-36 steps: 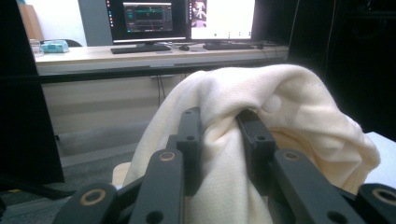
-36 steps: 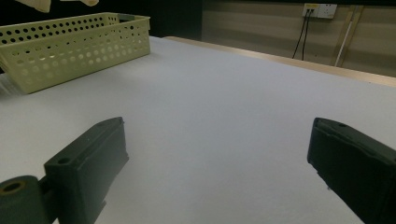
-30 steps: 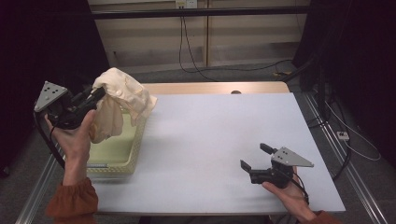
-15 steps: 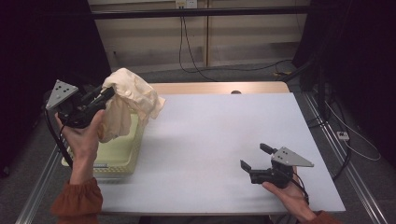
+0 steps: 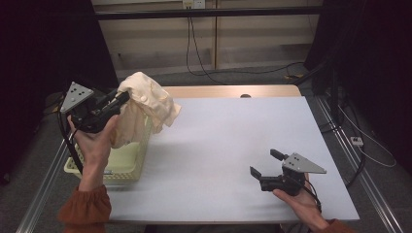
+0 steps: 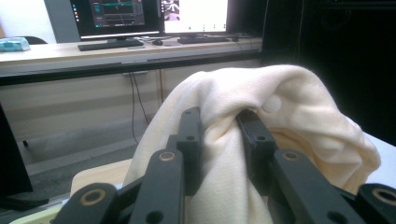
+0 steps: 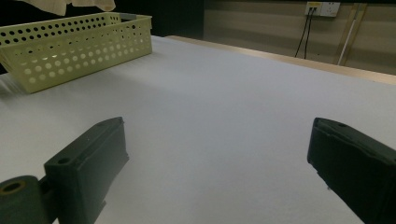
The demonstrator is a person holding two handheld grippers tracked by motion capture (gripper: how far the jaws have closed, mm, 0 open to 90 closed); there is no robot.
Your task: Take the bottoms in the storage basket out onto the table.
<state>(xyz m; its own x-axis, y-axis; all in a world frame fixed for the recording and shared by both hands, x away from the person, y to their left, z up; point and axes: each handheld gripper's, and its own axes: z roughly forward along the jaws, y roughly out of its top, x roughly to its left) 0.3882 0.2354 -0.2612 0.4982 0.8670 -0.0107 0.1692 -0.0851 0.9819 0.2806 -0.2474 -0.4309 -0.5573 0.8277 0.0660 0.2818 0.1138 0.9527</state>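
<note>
The left gripper (image 5: 118, 98) clamps a cream cloth (image 5: 145, 99), which hangs down over the basket (image 5: 121, 170). The right gripper (image 5: 265, 165), jaws wide apart and empty, rests well apart across the table (image 5: 228, 141).

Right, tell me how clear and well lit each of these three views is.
High view: the white table is evenly lit, the surroundings fall into deep black. Left gripper view: the cream cloth is sharp, the near jaws slightly soft, the monitors behind glare bright. Right gripper view: dim, the yellow basket clear, the near jaws blurred.
</note>
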